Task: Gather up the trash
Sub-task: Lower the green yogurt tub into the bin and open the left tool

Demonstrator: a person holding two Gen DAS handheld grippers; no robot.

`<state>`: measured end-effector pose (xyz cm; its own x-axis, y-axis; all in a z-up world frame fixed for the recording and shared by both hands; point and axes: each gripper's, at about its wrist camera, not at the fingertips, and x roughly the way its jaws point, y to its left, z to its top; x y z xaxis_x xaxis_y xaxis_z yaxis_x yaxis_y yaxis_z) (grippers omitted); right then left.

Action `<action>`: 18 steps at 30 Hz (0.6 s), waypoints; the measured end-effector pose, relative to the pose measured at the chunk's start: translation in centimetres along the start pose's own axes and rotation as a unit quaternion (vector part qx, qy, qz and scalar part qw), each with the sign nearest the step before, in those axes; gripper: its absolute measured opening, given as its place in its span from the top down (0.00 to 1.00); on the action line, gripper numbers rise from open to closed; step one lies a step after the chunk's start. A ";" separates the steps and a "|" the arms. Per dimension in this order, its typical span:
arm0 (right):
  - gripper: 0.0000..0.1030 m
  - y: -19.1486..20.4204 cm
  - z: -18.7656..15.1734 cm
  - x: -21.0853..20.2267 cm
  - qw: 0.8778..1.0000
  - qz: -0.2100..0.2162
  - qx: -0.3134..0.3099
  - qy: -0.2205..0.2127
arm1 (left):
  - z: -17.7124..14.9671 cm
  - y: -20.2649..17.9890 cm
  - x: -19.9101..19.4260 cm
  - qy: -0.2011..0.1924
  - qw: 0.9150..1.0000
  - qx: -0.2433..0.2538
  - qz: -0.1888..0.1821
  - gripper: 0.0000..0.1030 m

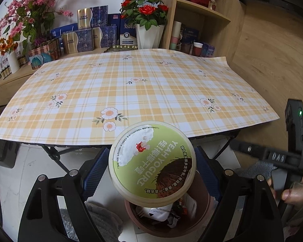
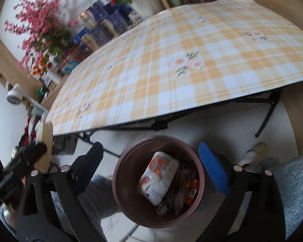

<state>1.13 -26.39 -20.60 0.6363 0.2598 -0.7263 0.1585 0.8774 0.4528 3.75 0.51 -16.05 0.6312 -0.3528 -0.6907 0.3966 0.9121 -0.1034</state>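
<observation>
A round yogurt tub [image 1: 152,163] with a green lid is clamped between the blue pads [image 1: 96,167] of my left gripper [image 1: 151,158], which is shut on it. The tub hangs just off the table's front edge, above a brown bin [image 1: 131,213] on the floor. My right gripper [image 2: 150,148] stands open and empty over the same bin [image 2: 119,173]. A white tissue pack [image 2: 159,177] lies inside on top of wrappers and crumpled paper. In the right wrist view the yogurt tub [image 2: 45,147] shows edge-on at the far left.
A folding table with a yellow checked cloth [image 1: 131,84] stands just beyond the bin. Behind it are flower pots [image 1: 149,34], blue boxes and a wooden shelf [image 1: 202,10]. A person's hand [image 1: 293,195] and a slippered foot [image 2: 254,153] are on the right.
</observation>
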 end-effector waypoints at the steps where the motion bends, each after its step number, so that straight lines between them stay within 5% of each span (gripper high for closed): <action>1: 0.06 -0.2 0.1 0.0 1.000 -0.007 0.006 -0.002 | -0.1 -0.1 0.1 0.000 1.000 0.001 -0.001 0.20; 8: 0.06 -2.0 0.0 0.1 0.999 -0.037 0.036 0.001 | -2.0 -1.3 2.1 0.005 1.000 0.027 -0.013 0.19; 14: 0.06 -2.6 0.0 0.2 0.998 -0.053 0.043 0.000 | -3.4 -1.5 4.9 0.030 0.998 0.017 -0.060 0.19; 18: 0.06 -2.9 0.0 0.6 0.997 -0.056 0.052 0.008 | -4.6 -1.7 8.3 0.097 0.991 0.008 -0.091 0.19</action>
<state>1.03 -28.78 -22.37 0.5987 0.1697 -0.7828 0.3051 0.8554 0.4187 5.24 -3.01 -24.85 0.4092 -0.4622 -0.7868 0.5037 0.8334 -0.2276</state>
